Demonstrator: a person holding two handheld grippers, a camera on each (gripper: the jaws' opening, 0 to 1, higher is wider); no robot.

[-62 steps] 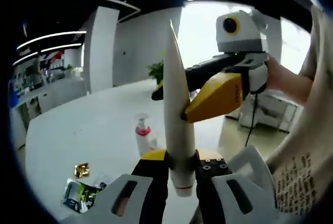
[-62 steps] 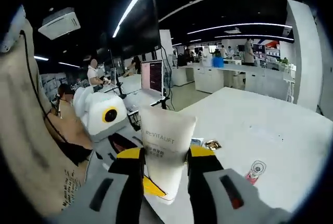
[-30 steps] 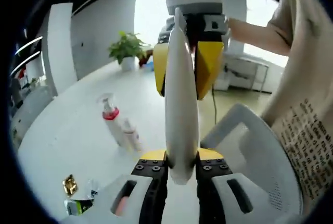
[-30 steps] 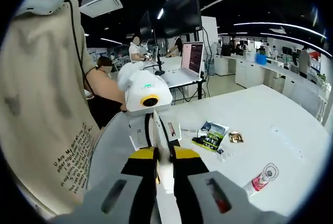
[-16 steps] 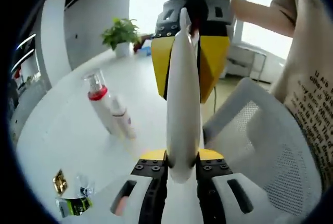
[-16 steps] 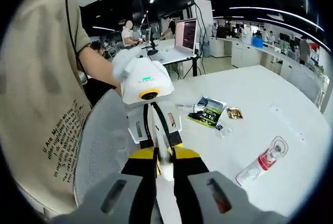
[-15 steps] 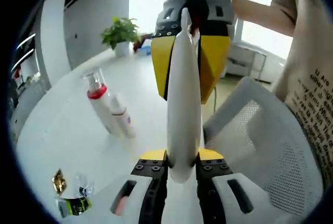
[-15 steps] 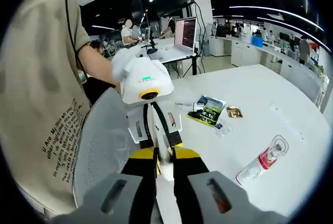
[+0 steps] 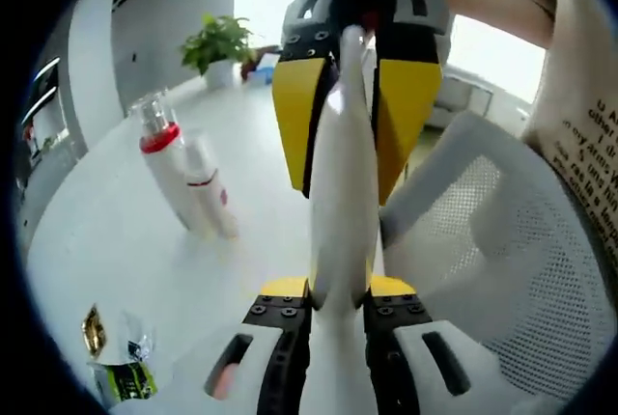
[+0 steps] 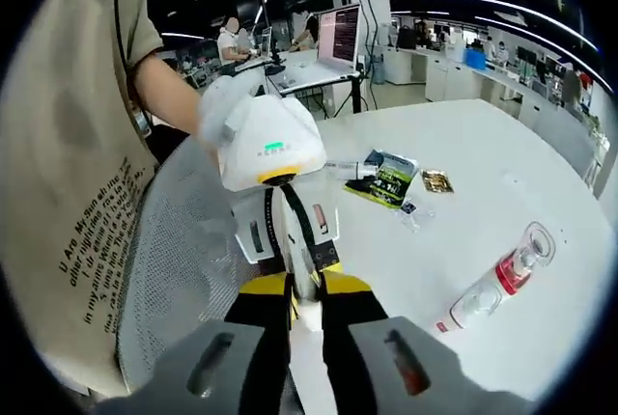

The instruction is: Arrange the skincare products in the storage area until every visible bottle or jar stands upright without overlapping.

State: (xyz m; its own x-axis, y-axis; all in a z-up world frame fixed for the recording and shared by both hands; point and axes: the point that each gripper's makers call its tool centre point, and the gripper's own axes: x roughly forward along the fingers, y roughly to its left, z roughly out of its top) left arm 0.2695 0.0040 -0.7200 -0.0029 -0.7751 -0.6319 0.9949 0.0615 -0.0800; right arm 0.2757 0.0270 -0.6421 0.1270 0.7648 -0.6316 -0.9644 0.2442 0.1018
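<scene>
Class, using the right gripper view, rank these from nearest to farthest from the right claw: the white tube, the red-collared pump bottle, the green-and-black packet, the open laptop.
1. White tube: clamped in the right claw.
2. Red-collared pump bottle: lower right on the table.
3. Green-and-black packet: farther up the table, right of centre. These two are fairly close to call.
4. Open laptop: far desk, top centre.

A white table (image 9: 116, 241) carried the loose things. In the left gripper view, a clear pump bottle with a red collar (image 9: 164, 169) stood at about ten o'clock, touching a smaller white bottle (image 9: 210, 188) just beside it. A gold foil sachet (image 9: 93, 330) and a dark green packet (image 9: 121, 379) lay at about eight o'clock. In the right gripper view, the table (image 10: 560, 241) held the pump bottle (image 10: 497, 285) at three o'clock, the packet (image 10: 389, 179) and the sachet (image 10: 436, 181) near one o'clock.
</scene>
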